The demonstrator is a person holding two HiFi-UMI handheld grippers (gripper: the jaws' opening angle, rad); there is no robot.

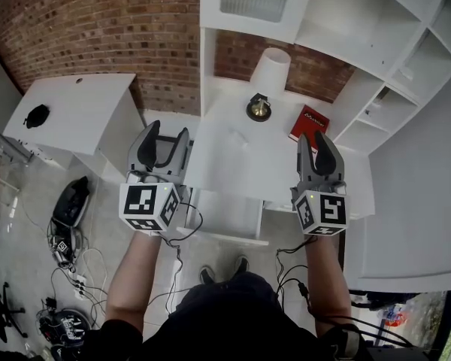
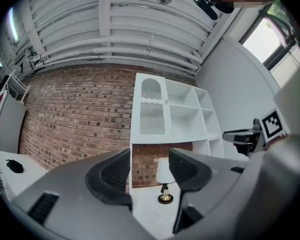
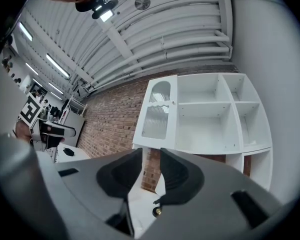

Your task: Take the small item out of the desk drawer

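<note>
A brick wall (image 1: 98,21) fills the upper left of the head view, and a white shelf unit (image 1: 361,28) takes up the upper right. Below them, in the middle of the frame, lies the white surface (image 1: 233,156). Its drawer (image 1: 229,215) shows just under the near edge and looks shut, though that is hard to tell from above.

The left gripper (image 1: 167,131) hangs over the left edge of the surface with its jaws wide apart and empty. The right gripper (image 1: 313,137) hangs at centre right, its jaws released with a narrower gap and nothing between them.

A lamp (image 1: 269,77) stands at the back of the surface, with a red book (image 1: 309,122) to its right. The small item is in no view and is presumably inside the drawer.

Both grippers sit above the surface rather than at the drawer, so a jaw could knock the near edge on the way down. A one-sided pull could jam the drawer, and the loose cables (image 1: 289,268) might snag.
</note>
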